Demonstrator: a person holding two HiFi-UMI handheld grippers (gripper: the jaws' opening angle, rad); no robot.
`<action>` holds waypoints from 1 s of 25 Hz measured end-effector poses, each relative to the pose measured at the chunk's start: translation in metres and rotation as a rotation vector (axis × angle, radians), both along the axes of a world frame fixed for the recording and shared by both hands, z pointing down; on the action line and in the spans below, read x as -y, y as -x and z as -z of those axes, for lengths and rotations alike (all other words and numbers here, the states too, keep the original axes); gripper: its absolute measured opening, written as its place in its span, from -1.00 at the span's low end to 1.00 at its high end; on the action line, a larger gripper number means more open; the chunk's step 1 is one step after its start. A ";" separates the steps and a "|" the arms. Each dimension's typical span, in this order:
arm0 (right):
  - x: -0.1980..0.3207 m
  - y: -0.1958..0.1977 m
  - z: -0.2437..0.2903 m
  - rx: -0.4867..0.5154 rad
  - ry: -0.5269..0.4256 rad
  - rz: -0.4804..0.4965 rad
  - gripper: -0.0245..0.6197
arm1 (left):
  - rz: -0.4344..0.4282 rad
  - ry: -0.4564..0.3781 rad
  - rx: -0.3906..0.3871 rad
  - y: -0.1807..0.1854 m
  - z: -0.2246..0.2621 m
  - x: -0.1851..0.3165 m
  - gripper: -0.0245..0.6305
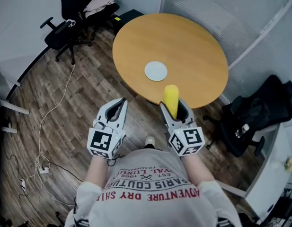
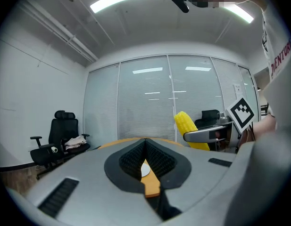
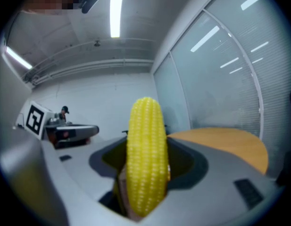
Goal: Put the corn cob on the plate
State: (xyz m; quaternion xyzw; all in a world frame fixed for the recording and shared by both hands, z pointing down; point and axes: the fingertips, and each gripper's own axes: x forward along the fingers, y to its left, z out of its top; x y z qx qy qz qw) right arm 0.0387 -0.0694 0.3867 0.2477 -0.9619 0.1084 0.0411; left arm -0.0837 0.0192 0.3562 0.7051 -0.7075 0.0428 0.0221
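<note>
The person's shirt point(image 1: 150, 193) carries print that reads upside down from the head view: "PARIS COUTU…" over "ADVENTURE DRY SHI…", with a small "EST. 1903" line beside it. The rest is cut off at the folds. Each gripper carries a cube with black-and-white square markers, the left cube point(image 1: 102, 142) and the right cube point(image 1: 187, 140). These show patterns only, no letters.

The right gripper point(image 1: 173, 109) has its jaws pinched on the corn cob point(image 3: 146, 159). The cob runs lengthwise along the jaws, its lower part sunk between the dark pads and its rounded yellow end standing out well past the tips. The jaws are spread only as wide as the cob's thickness.

The left gripper point(image 2: 145, 142) holds nothing. Its ribbed pads meet at the tips, and only a narrow wedge of space is left behind them. Through that wedge show a strip of the round wooden table point(image 1: 193, 46) and a sliver of the plate point(image 2: 144, 170).

The plate point(image 1: 155, 71) lies flat on the table ahead of both pairs of jaws, beyond the tips and roughly between the two lines they point along. It is bare and well apart from the cob. From the head view the cob's point(image 1: 171, 98) free end overlaps the table's near rim. From the left jaws, the cob appears off to the right, clamped in the other gripper.
</note>
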 end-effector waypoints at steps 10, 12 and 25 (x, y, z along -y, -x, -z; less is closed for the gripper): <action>0.106 0.009 -0.011 -0.015 0.011 -0.005 -0.10 | -0.024 -0.004 0.008 0.006 -0.006 0.110 -0.83; 0.118 0.010 -0.013 -0.018 0.017 -0.016 -0.10 | -0.035 0.006 0.008 0.009 -0.010 0.124 -0.83; 0.188 0.035 -0.027 -0.038 0.044 -0.172 -0.10 | -0.208 0.037 0.036 0.043 -0.027 0.219 -0.83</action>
